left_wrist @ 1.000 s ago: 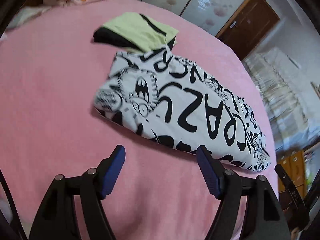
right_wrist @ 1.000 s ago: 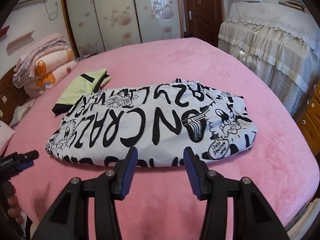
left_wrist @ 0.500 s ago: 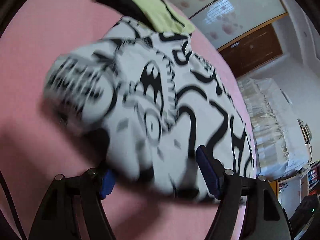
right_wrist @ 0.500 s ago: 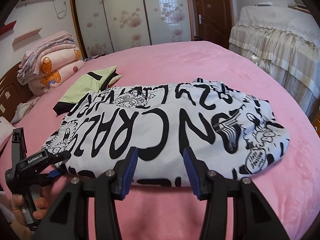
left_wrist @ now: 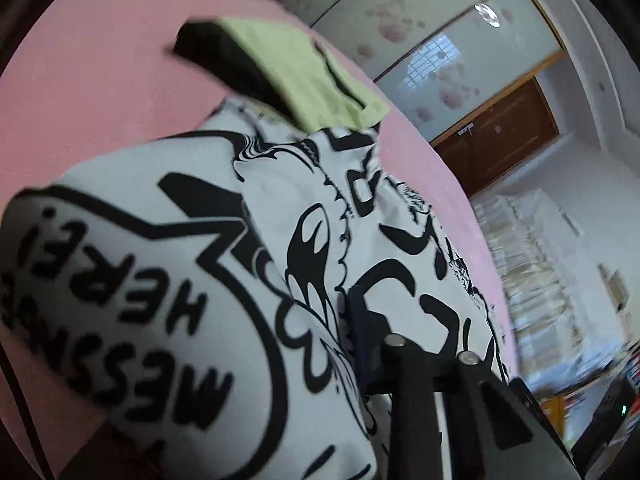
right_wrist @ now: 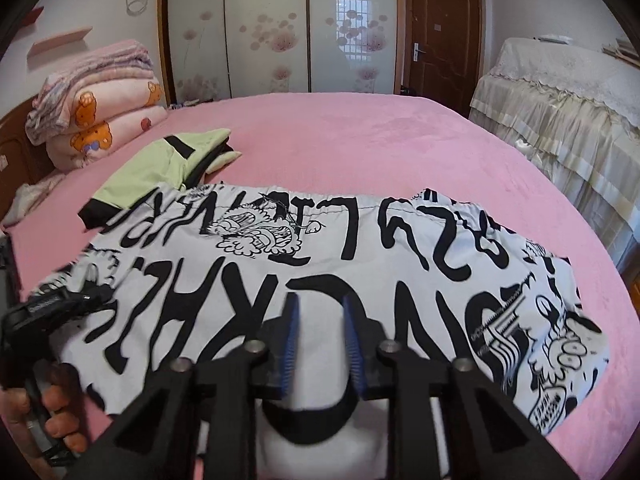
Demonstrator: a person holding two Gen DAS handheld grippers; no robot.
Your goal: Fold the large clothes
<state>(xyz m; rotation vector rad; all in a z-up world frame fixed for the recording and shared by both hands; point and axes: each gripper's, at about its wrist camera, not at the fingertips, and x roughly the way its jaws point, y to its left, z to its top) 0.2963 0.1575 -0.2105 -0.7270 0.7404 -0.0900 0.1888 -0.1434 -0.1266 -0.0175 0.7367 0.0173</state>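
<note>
A large white garment [right_wrist: 360,264] with black lettering and cartoon print lies spread across the pink bed [right_wrist: 380,136]. My right gripper [right_wrist: 322,340] is at its near edge, jaws closing, with a fold of the cloth pinched between the blue pads. In the left wrist view the garment [left_wrist: 160,280] is bunched up close. My left gripper [left_wrist: 340,320] is closing on it; cloth hides one finger. The right wrist view also shows the left gripper [right_wrist: 80,300] at the garment's left end, held by a hand [right_wrist: 52,412].
A folded green and black garment [right_wrist: 160,164] lies just beyond the white one, at the left. Folded quilts [right_wrist: 100,104] are stacked at the bed's far left corner. Furniture under a lace cover [right_wrist: 560,92] stands off the right side. Wardrobe doors [right_wrist: 272,28] line the back wall.
Both grippers came down and forward onto the garment's near edge. Their jaws went from wide apart to narrow, with cloth now between them. The left end of the garment is bunched up.
</note>
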